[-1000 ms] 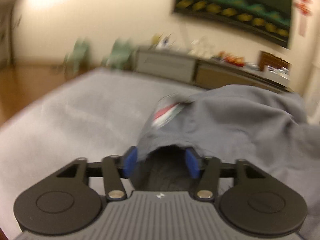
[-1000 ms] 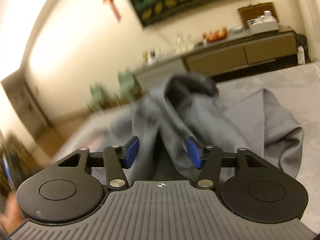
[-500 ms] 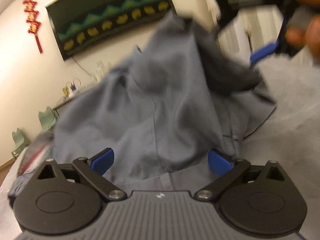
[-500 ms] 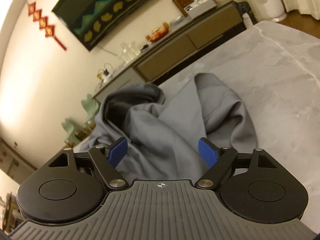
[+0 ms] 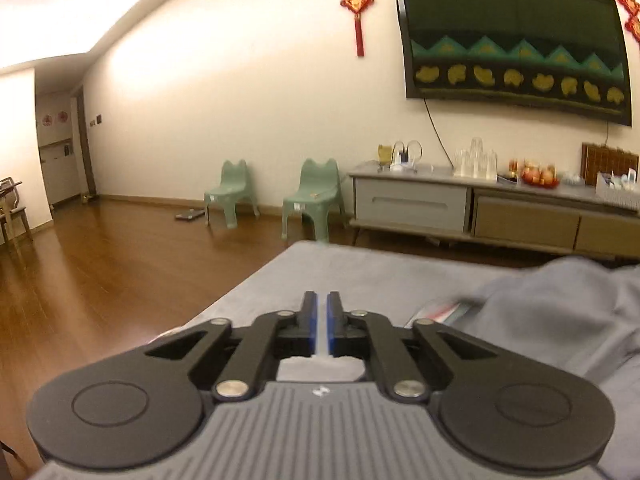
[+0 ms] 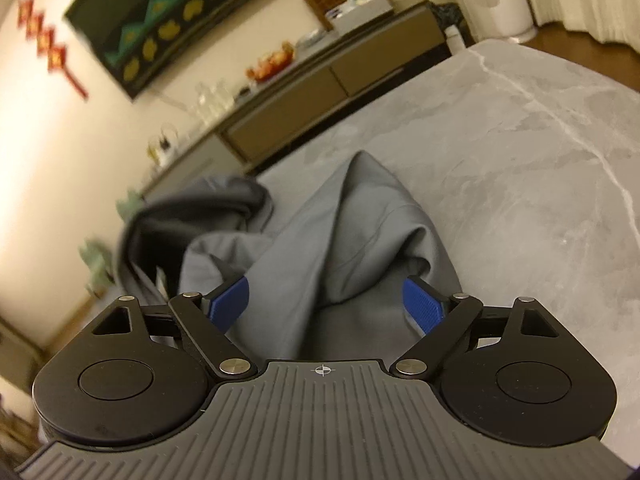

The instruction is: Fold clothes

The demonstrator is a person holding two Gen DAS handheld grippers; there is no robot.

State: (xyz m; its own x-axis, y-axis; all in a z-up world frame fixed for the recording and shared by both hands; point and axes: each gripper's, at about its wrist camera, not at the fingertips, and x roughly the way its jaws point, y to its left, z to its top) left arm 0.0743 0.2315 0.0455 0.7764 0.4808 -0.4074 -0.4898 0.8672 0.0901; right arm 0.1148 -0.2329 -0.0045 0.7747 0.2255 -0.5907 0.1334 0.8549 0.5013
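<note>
A crumpled grey garment [image 6: 352, 232] lies in a heap on the grey marbled table [image 6: 520, 140]. My right gripper [image 6: 326, 304] hangs just over its near folds. Its jaws are wide apart and still opening, with cloth below and between the blue pads [image 6: 424, 306], which do not press on it. In the left wrist view the same garment [image 5: 560, 320] lies to the right, a red and white label [image 5: 444, 312] showing at its edge. My left gripper [image 5: 321, 312] points past the cloth over the bare table [image 5: 360, 272]. Its jaws are closing, down to a narrow slit with nothing between them.
The table's left edge drops to a wooden floor [image 5: 100, 272]. Two green plastic chairs [image 5: 312, 196] stand by the far wall. A long low sideboard [image 5: 480, 208] with glasses and fruit runs behind the table. A dark patterned panel [image 5: 516, 44] hangs above it.
My left gripper swung away from the garment to the left and its jaws went from wide apart to nearly together. The right gripper's jaws spread wider and tipped down over the cloth, which has sunk lower.
</note>
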